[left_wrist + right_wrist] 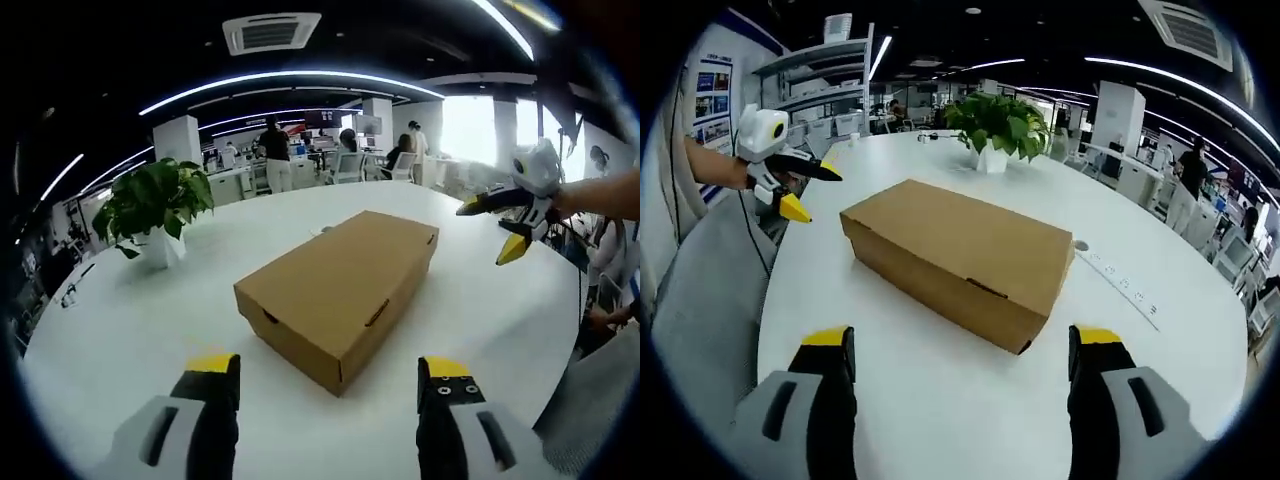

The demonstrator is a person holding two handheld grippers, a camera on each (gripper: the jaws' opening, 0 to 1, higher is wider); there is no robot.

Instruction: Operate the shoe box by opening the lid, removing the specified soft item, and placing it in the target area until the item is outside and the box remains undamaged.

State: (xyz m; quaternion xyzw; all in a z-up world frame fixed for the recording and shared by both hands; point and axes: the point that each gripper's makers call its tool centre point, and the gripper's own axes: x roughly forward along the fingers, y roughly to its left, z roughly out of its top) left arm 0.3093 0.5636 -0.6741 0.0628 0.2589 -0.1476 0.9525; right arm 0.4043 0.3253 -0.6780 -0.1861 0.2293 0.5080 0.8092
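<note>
While the shoe box (pixel 340 296) is sitting closed mid-desk (pixel 120 330), the left gripper (pixel 328 375) and right gripper (pixel 962 345) are hovering wide-jawed, empty.

Open office; white round table (pixel 120 330); potted plant (pixel 155 205); ceiling light strips (pixel 290 82); bright windows (pixel 470 128); shelving (pixel 825 85).

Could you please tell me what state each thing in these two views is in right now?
Shoe box: lid closed, lying flat on the table, untouched.
Left gripper: jaws wide open, empty, short of the box.
Right gripper: jaws wide open, empty, short of the box.
Potted plant: upright on the table, apart from the box.
Round white table: bears the box and plant.
</note>
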